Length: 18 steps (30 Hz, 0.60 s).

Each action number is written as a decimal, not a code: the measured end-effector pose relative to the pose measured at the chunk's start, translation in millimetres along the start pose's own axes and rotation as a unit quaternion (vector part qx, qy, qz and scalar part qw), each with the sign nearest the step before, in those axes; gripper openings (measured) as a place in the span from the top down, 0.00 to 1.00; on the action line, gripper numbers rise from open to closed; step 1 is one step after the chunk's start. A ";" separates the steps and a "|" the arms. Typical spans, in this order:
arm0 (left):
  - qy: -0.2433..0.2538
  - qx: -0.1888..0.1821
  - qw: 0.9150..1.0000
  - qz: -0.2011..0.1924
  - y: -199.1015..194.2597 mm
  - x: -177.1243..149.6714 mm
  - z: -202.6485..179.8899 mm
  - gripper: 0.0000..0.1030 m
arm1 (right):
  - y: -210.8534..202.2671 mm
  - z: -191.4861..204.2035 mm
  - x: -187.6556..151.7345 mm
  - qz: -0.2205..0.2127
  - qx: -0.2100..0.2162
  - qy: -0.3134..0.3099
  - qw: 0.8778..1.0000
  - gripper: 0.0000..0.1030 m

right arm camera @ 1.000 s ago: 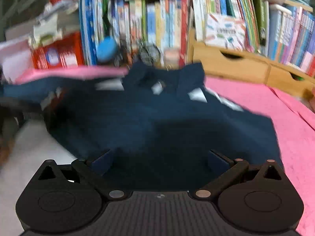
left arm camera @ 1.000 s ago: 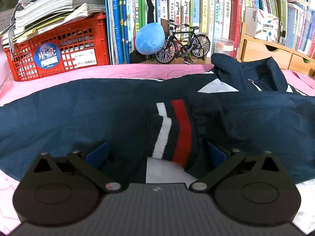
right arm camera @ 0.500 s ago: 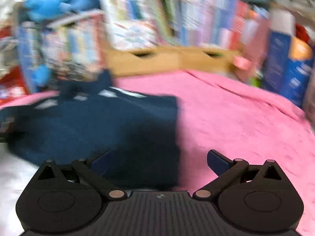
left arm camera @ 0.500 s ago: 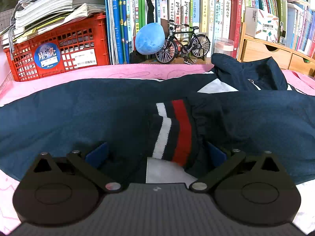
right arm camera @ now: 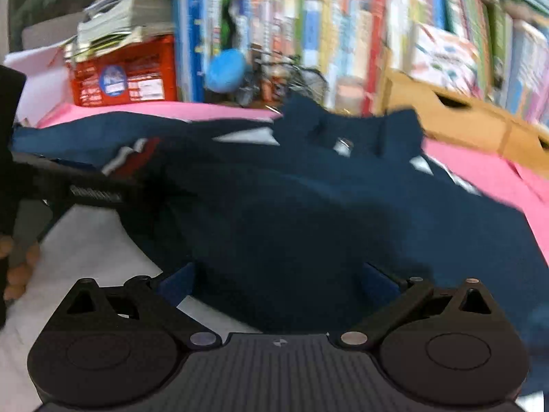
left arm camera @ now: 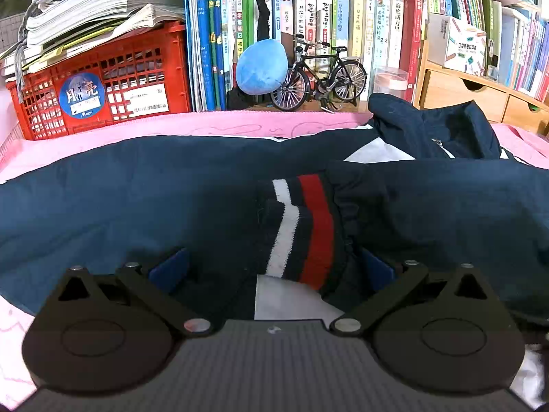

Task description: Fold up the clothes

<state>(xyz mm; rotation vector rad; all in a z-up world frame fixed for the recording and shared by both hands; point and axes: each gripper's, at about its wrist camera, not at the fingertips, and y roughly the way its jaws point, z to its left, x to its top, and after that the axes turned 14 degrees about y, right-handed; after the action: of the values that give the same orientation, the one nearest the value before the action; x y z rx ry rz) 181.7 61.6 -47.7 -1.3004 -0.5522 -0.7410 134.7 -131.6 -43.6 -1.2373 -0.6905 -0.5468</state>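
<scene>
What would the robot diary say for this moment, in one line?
task: fold clothes | left gripper: open over striped cuff | right gripper: open over navy jacket | surface: pink cover

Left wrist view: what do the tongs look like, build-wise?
Left tongs: matte black body with ribbed grey centre panel, two rounded black lobes with circular recesses, angled black linkage arms on silver pivot pins, blue finger pads. No cables visible.

Motion blurs our right wrist view: the book spines (right arm camera: 343, 34) there are unreadable. In the left view our gripper's body hides the lower end of the jacket's striped cuff (left arm camera: 302, 230), and the navy jacket (left arm camera: 120, 192) runs off both side edges.
</scene>
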 end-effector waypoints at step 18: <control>0.068 -0.052 0.995 0.042 -157.0 -70.6 -39.1 0.00 | -162.6 -50.5 -121.5 0.016 -0.073 0.035 0.997 0.00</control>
<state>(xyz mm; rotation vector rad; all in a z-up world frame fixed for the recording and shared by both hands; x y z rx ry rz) 15.4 20.2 -5.1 -1.3492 -0.3514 -0.7890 -54.8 -219.9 -34.3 -1.3575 -0.5797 -0.6204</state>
